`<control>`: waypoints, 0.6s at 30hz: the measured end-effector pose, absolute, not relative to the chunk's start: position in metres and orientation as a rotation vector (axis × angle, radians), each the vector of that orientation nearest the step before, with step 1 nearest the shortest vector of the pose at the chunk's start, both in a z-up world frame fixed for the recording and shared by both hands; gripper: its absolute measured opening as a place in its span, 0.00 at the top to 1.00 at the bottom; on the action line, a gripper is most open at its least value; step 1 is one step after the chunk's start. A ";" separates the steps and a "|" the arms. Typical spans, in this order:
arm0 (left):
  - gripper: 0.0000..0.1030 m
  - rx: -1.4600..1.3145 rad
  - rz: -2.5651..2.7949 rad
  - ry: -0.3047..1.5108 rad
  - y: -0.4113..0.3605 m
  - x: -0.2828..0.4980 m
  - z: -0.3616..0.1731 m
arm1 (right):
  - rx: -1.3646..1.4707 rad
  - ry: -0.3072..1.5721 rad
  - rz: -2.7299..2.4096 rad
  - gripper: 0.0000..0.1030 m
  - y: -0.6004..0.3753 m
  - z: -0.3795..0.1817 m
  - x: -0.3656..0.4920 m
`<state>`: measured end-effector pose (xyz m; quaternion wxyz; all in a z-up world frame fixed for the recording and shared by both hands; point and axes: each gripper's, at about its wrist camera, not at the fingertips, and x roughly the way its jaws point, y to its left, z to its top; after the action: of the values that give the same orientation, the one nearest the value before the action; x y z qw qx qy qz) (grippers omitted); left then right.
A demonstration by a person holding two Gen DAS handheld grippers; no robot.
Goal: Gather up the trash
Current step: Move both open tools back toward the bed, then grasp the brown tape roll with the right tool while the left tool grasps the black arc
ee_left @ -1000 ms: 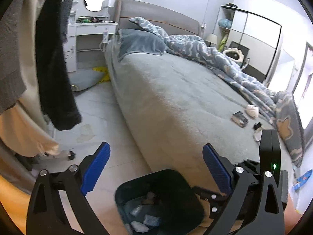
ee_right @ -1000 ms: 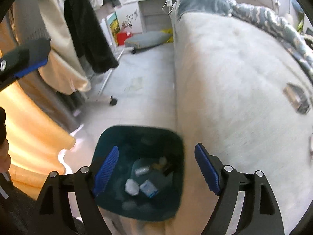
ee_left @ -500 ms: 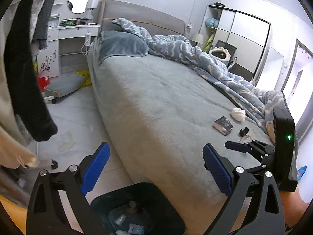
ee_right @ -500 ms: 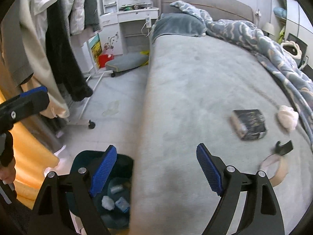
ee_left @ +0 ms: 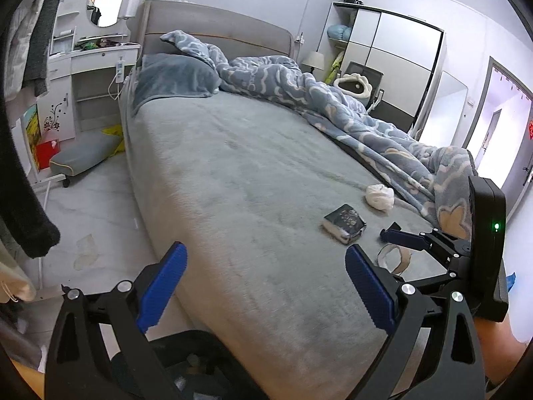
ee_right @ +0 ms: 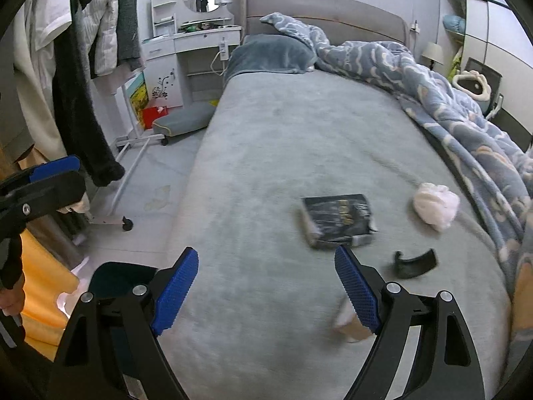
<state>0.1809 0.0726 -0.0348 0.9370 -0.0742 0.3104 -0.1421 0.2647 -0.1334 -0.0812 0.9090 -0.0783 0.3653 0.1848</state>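
My right gripper (ee_right: pixel 266 286) and left gripper (ee_left: pixel 263 286) both spread wide, empty. Dark box (ee_right: pixel 338 220) just beyond right jaws; soft bedding could let it slide away.

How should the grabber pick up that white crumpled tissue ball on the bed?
Come straight down from above with the right gripper and pinch the tissue ball across its middle. It is soft and rounded, lying loose on the bed, so it should squash between the fingers.
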 end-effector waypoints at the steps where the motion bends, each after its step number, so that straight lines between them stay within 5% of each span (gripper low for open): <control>1: 0.06 -0.152 -0.292 0.633 0.068 0.183 -0.034 | -0.162 0.752 0.373 0.17 -0.138 -0.082 0.265; 13: 0.06 -0.163 -0.316 0.654 0.033 0.201 -0.037 | -0.147 0.819 0.360 0.17 -0.179 -0.103 0.273; 18: 0.06 -0.153 -0.330 0.657 0.018 0.205 -0.038 | -0.128 0.847 0.380 0.32 -0.190 -0.111 0.278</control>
<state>0.2053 0.0182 -0.0375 0.9304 -0.0747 0.3207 -0.1612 0.2781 -0.1901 -0.1107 0.8923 -0.0615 0.4081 0.1830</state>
